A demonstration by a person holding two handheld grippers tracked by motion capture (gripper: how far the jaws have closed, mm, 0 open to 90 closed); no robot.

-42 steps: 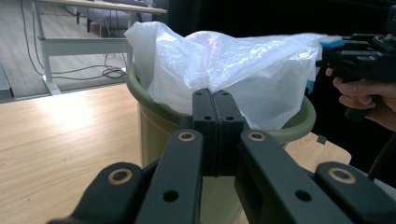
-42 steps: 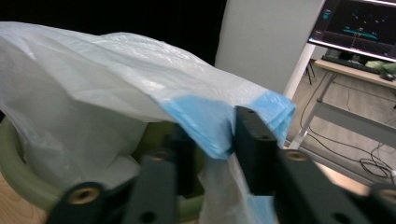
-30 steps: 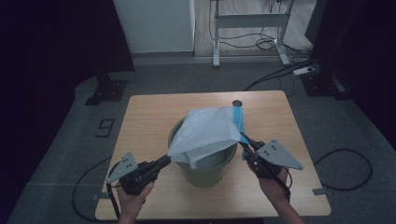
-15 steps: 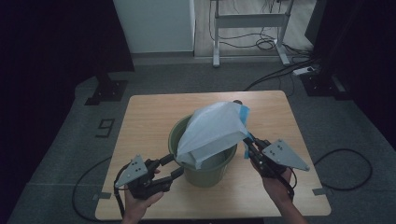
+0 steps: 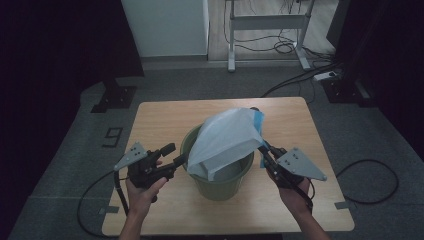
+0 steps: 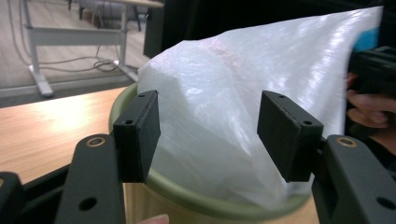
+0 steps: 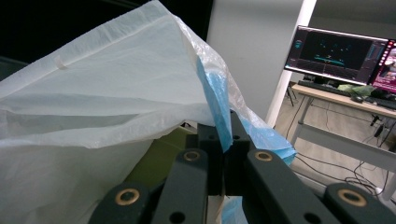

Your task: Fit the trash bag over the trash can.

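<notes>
1. A green bin [image 5: 220, 182] is standing near the middle of the table [image 5: 160, 117], with a white bag [image 5: 225, 140] draped over its rim.
2. The right gripper [image 7: 227, 154] is pinching the bag's blue edge [image 7: 217, 100] with its jaws closed.
3. The left gripper [image 5: 176, 154] is hovering at the bin's left rim, jaws spread wide.

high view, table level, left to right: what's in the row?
Left tongs, open → green bin with the white bag draped into it → right tongs, shut on the bag's blue edge.
</notes>
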